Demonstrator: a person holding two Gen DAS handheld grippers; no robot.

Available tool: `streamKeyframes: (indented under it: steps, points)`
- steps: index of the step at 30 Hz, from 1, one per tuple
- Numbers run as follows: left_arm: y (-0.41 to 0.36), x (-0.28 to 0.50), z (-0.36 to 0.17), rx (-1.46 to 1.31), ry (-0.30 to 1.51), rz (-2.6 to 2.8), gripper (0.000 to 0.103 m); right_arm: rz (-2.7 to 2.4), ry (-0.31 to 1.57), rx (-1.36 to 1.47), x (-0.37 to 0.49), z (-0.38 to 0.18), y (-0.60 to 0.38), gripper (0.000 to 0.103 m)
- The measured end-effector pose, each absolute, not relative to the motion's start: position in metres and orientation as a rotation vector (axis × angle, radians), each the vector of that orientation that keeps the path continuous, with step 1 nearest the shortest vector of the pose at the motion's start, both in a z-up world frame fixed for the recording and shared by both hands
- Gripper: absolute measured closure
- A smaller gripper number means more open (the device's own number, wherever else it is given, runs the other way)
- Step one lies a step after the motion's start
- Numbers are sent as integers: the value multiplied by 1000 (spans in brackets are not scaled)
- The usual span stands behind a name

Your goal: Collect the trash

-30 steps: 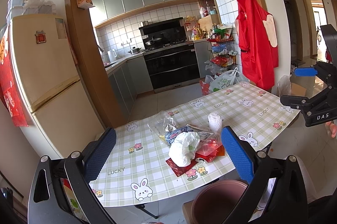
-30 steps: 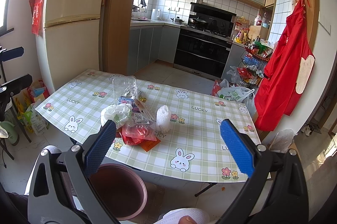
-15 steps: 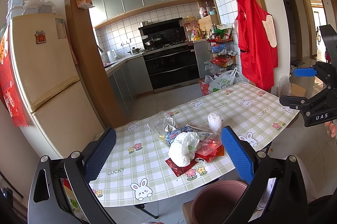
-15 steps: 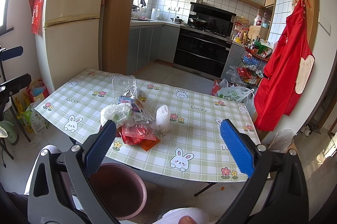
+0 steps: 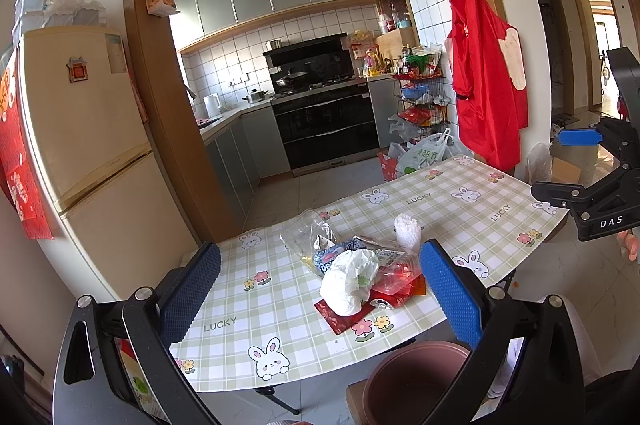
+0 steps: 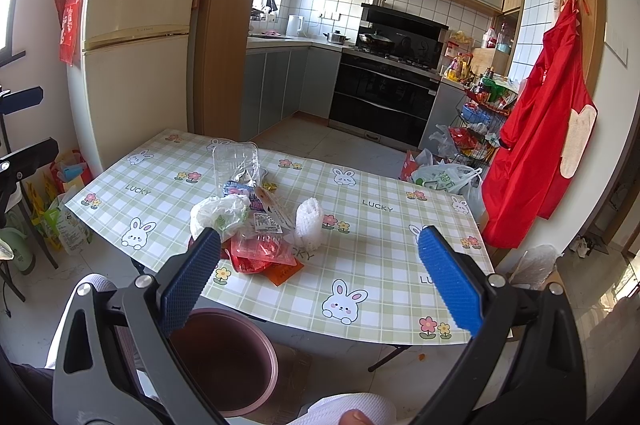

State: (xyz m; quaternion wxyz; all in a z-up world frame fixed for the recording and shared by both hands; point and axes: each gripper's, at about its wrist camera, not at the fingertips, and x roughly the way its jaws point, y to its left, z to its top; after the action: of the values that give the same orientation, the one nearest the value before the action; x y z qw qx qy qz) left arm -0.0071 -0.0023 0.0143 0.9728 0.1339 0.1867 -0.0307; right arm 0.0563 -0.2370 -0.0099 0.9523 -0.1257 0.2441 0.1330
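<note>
Both grippers hang over the near edge of the table point(image 6: 384, 185), and neither is gripping a thing. The left gripper point(image 5: 320, 289) has its blue pads spread wide, nothing between them but air. Same story on the right gripper point(image 6: 320, 277): jaws released, wide apart, empty.

The trash sits in one heap near the middle of the checked cloth, toward the near edge. On top, a crumpled white bag point(image 5: 350, 281), slumped over red wrappers point(image 6: 260, 257) that lie flat on the cloth. An orange scrap point(image 6: 286, 271) pokes out beside them. Behind the bag, a clear plastic tray point(image 6: 236, 165) stands tilted, with small printed packets at its foot. Just to the right of the pile, a white foam net point(image 6: 309, 227) stands upright, touching the wrappers' edge.

Down below the table's near edge, on the floor, there's a brown bin point(image 6: 236, 353), mouth open upward, right under the left pad of the right gripper as that camera sees it. From the left wrist view the bin point(image 5: 416, 381) sits below the table corner, near the heap but lower.
</note>
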Motion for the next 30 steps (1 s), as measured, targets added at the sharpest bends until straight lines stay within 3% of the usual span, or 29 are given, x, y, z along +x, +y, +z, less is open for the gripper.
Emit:
streamKeyframes:
  steps: [30]
  points:
    - [13, 5, -7, 206, 432, -33, 5, 283, 496, -189, 61, -31, -246, 5]
